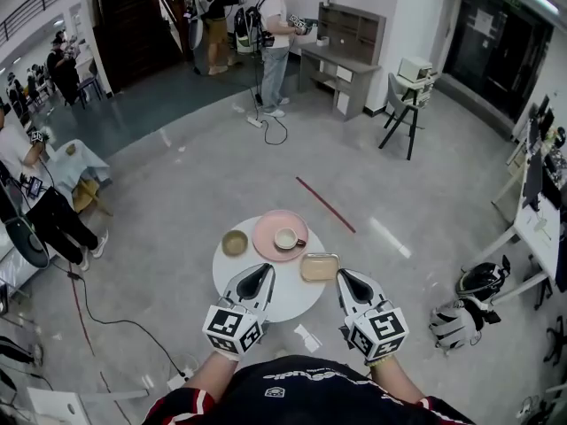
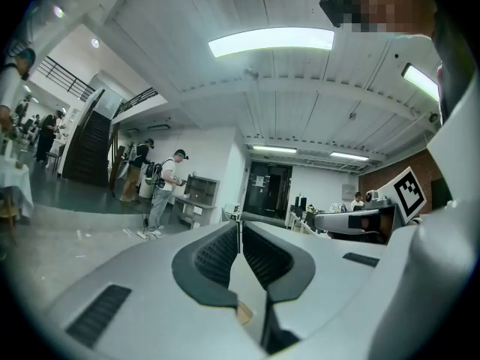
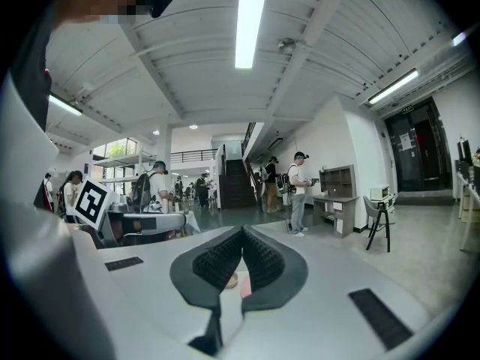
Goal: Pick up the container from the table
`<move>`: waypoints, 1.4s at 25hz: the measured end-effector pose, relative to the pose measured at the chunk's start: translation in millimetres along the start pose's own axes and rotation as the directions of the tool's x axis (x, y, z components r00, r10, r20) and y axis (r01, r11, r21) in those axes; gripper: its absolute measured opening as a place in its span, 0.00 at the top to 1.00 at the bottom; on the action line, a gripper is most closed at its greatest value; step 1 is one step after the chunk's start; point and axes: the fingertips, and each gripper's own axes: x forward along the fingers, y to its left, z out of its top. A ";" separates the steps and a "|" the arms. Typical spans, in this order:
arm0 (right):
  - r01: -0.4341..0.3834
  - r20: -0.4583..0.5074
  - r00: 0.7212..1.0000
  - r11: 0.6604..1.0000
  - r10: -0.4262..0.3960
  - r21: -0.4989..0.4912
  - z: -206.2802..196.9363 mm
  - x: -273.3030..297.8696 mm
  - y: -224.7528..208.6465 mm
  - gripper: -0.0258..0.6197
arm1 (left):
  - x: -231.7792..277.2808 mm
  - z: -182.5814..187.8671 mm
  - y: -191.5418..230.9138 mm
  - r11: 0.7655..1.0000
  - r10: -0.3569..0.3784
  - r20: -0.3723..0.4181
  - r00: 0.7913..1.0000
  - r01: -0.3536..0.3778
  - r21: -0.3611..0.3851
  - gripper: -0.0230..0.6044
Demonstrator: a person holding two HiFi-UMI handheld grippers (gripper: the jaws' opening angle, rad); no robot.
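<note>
A shallow tan rectangular container (image 1: pixel 319 266) lies on the right part of a small round white table (image 1: pixel 292 301). My left gripper (image 1: pixel 264 273) hangs over the table's near left side, left of the container, jaws shut and empty. My right gripper (image 1: pixel 343 277) sits just off the container's near right corner, also shut with nothing in it. In the left gripper view the left gripper (image 2: pixel 240 225) points level across the room, its pads pressed together. The right gripper (image 3: pixel 241 231) likewise shows closed pads in the right gripper view. The container appears in neither gripper view.
On the table also stand a pink plate (image 1: pixel 266 237) carrying a white cup (image 1: pixel 286 238) and a small tan bowl (image 1: pixel 235 243). A red tape line (image 1: pixel 325 204) marks the floor beyond. A helmet and bag (image 1: pixel 478 283) lie at the right, cables (image 1: pixel 89 312) at the left. People (image 1: pixel 273 38) stand far back.
</note>
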 end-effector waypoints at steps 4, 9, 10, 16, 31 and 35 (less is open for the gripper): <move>0.017 -0.001 1.000 1.000 -0.017 -0.015 -2.7 14.3 4.6 0.93 | 8.3 -6.2 16.6 0.999 -0.029 -0.006 1.000 0.028 -0.018 0.90; 0.036 -0.035 0.999 0.999 -0.037 -0.018 -14.2 19.7 1.5 0.93 | 18.4 -13.8 21.0 0.998 -0.047 -0.007 0.999 0.047 -0.047 0.90; 0.038 -0.036 0.999 0.999 -0.039 -0.020 -13.7 20.7 0.3 0.93 | 21.2 -14.0 20.8 0.998 -0.050 -0.009 0.999 0.050 -0.041 0.90; 0.052 -0.037 0.998 0.999 -0.053 -0.016 -13.0 29.0 -13.1 0.93 | 44.0 -18.6 19.4 0.996 -0.079 -0.024 0.997 0.078 -0.046 0.90; 0.018 -0.012 1.000 1.000 -0.018 -0.002 -3.1 46.9 -68.6 0.92 | 101.7 -5.7 -0.7 0.997 -0.079 -0.028 0.997 0.079 0.005 0.90; 0.015 -0.005 1.000 1.000 -0.015 0.002 -1.4 49.9 -72.8 0.91 | 108.4 -5.0 -2.3 0.997 -0.081 -0.026 0.996 0.081 0.013 0.90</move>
